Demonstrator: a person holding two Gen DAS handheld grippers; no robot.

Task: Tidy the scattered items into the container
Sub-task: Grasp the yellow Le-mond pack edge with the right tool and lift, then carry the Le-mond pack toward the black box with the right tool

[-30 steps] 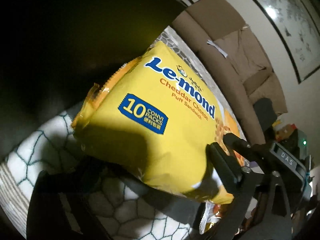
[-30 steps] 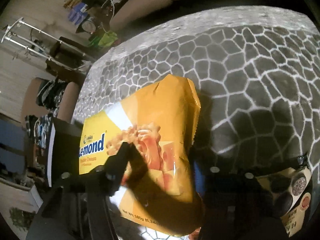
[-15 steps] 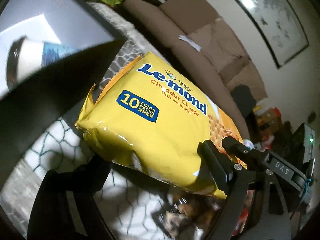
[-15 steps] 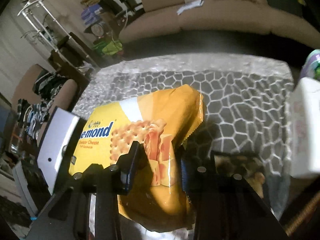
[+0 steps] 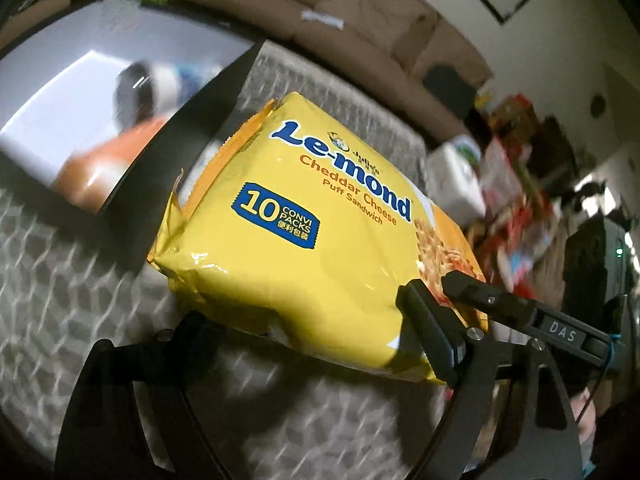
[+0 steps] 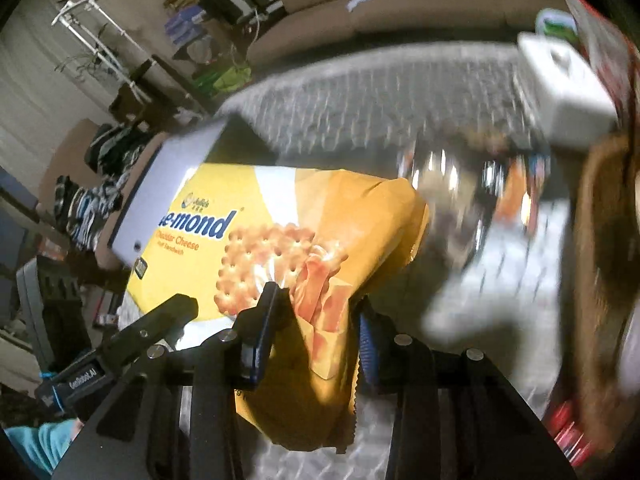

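Note:
A yellow Le-mond cheddar cheese cracker bag [image 5: 304, 240] hangs above the patterned tablecloth, held from both ends. My left gripper [image 5: 296, 320] is shut across its near lower end. My right gripper [image 6: 316, 312] is shut on the other end, the one printed with crackers [image 6: 280, 248]. The container [image 5: 60, 92] is a white-walled, black-rimmed box at the upper left of the left wrist view, with a cup-like item and an orange pack inside. Its corner [image 6: 168, 184] shows behind the bag in the right wrist view.
A white box [image 5: 452, 184] and red snack packs [image 5: 516, 208] lie on the table to the right. The right wrist view shows the white box [image 6: 560, 80], blurred shiny packets [image 6: 480, 200] and a brown item [image 6: 608, 248] at right. A sofa stands behind.
Both grippers have lifted the bag and carried it toward the container. The box's interior has come into view at the left; the scene is motion-blurred.

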